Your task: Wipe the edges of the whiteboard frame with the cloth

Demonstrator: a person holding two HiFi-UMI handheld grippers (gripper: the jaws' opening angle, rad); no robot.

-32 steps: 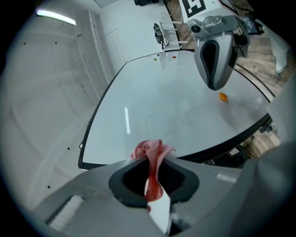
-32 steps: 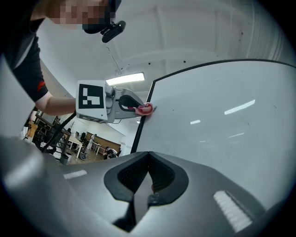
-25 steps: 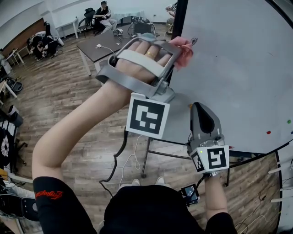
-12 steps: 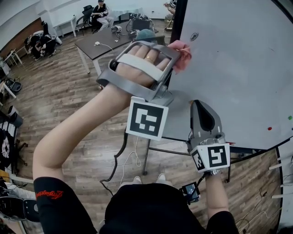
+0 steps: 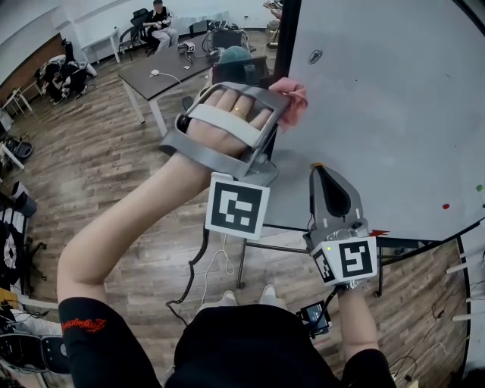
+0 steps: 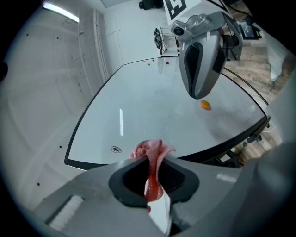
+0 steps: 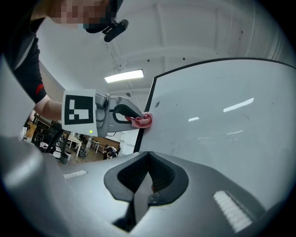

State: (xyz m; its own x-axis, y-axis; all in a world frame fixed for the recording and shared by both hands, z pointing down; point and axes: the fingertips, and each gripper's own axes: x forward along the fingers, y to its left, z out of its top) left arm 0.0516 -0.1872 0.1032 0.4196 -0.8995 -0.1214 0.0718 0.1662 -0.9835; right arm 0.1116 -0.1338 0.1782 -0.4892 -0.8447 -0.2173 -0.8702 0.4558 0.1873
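Note:
The whiteboard [image 5: 394, 114] stands upright with a black frame [image 5: 286, 38] down its left edge. My left gripper [image 5: 282, 97] is shut on a pink cloth [image 5: 293, 100], and the cloth presses against the board right beside that edge. In the left gripper view the cloth [image 6: 149, 159] bunches out of the closed jaws, with the frame [image 6: 74, 157] just beyond it. My right gripper [image 5: 320, 168] is shut with nothing in it, its tip resting low on the board by a small orange mark [image 6: 205, 105]. From the right gripper view, the left gripper [image 7: 138, 119] and cloth [image 7: 143, 120] sit at the frame [image 7: 147, 104].
Red [image 5: 445, 205] and green [image 5: 479, 187] dots sit on the board's right part. A dark table [image 5: 163, 72] stands behind the left arm, and people sit at the back [image 5: 158, 19]. The board's stand legs [image 5: 242, 265] and a cable [image 5: 198, 258] are on the wood floor below.
My left gripper has slid the cloth down the board's left edge, away from the small logo. The right gripper has stayed nearly in place.

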